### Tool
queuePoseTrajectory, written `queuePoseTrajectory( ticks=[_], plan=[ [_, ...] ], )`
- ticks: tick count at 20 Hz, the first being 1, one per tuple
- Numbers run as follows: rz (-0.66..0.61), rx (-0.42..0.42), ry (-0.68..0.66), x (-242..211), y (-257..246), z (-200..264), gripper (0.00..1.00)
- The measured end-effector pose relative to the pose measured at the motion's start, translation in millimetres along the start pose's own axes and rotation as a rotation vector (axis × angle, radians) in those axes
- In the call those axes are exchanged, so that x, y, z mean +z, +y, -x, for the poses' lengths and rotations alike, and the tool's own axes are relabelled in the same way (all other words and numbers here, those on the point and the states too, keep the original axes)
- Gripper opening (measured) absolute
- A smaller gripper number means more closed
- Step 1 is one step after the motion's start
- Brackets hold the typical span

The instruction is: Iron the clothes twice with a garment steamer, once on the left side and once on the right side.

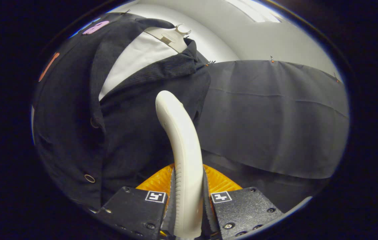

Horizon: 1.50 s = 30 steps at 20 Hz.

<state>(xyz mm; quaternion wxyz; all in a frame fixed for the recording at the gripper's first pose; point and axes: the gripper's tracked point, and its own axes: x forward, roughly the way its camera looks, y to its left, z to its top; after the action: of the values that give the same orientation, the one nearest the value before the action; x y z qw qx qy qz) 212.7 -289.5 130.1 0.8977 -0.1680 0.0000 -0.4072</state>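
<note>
The gripper (189, 200) is clamped on the curved white plastic steamer handle (180, 140). Its head meets the dark buttoned jacket (135, 133), likely so steam reaches the cloth.

A black cloth wall (275, 110) hangs pinned along its top edge, creased in faint horizontal folds. Above it rises a pale grey wall (275, 40), with a bright strip of light (252, 10) overhead.

Gripper (189, 203) blocks bear screws and square markers

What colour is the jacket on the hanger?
The jacket is dark navy, almost black, seen best in the gripper view.
</note>
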Motion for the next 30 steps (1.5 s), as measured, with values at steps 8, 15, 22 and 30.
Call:
queuePoseTrajectory(
  ticks=[8, 15, 22, 30],
  plan=[
    [0.01, 0.031, 0.089, -27, 7, 7, 0.36],
    [0.022, 0.058, 0.165, -32, 8, 11, 0.36],
    [0.035, 0.068, 0.183, -32, 6, 12, 0.36],
    [0.009, 0.091, 0.219, -37, 9, 13, 0.36]
  ],
)
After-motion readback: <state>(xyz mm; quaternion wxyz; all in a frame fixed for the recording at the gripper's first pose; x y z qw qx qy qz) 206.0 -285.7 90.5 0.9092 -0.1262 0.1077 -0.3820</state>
